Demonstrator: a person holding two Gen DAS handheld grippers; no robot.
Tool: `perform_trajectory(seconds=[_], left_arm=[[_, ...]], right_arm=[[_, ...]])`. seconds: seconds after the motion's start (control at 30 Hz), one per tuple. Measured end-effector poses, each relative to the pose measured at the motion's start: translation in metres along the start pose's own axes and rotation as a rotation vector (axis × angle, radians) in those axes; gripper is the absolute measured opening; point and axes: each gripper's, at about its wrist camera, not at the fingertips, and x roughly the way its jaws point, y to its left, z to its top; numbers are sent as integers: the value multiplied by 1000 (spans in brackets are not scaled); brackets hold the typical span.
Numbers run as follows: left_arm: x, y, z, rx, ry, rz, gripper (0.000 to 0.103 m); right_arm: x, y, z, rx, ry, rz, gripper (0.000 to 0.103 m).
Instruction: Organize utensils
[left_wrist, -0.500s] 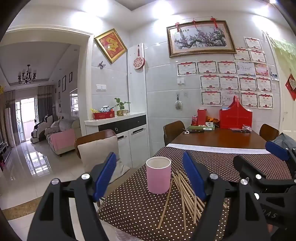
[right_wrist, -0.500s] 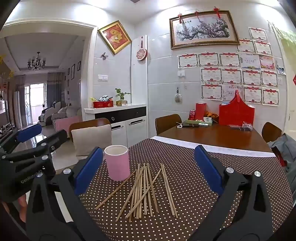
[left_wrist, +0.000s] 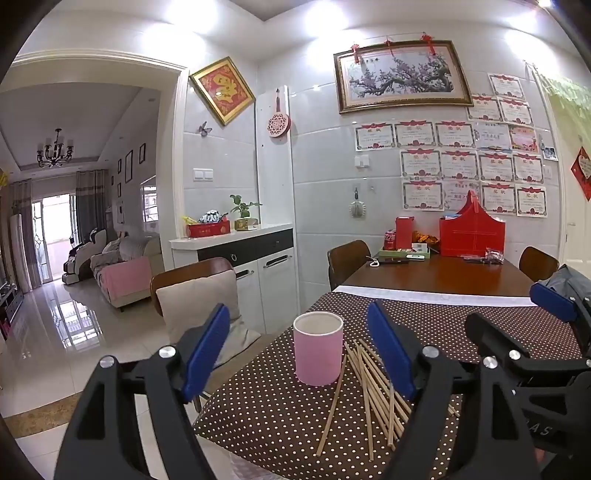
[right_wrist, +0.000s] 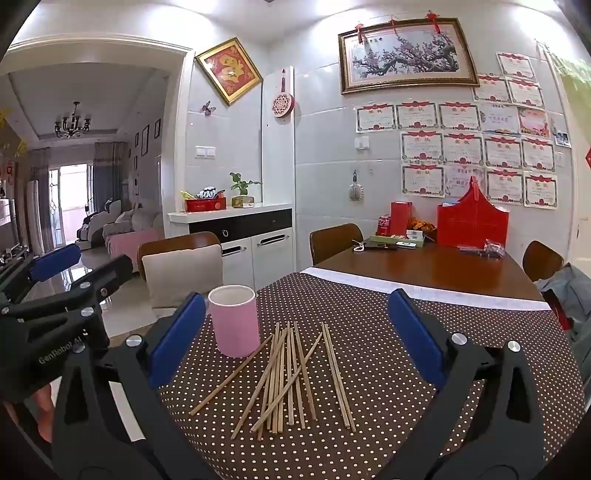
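Observation:
A pink cup (left_wrist: 318, 348) (right_wrist: 233, 320) stands upright and empty near the left edge of the dotted brown tablecloth (left_wrist: 266, 413) (right_wrist: 373, 354). Several wooden chopsticks (right_wrist: 284, 376) (left_wrist: 369, 387) lie loose in a fan just right of the cup. My left gripper (left_wrist: 299, 347) hovers open in front of the cup, nothing between its blue pads. My right gripper (right_wrist: 295, 332) is open too, above the near table edge, the chopsticks lying beyond and between its fingers. Each gripper shows at the edge of the other's view: the right gripper (left_wrist: 524, 332), the left gripper (right_wrist: 66, 273).
At the table's far end stand a red gift box (right_wrist: 471, 225), a smaller red box (right_wrist: 400, 218), a can (right_wrist: 384, 225) and small items on bare wood (right_wrist: 424, 266). Chairs (right_wrist: 181, 258) ring the table; one has a cushion. A white sideboard (right_wrist: 240, 236) stands left.
Both grippers have stayed nearly where they were, open; cup and chopsticks lie unmoved.

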Motion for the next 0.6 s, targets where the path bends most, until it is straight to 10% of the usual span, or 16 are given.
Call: perform_trajectory(seconds=[0.6], left_arm=[[9,6,-6,1,3,1,76]], right_arm=[[7,-2,-10,10,18,-1,97]])
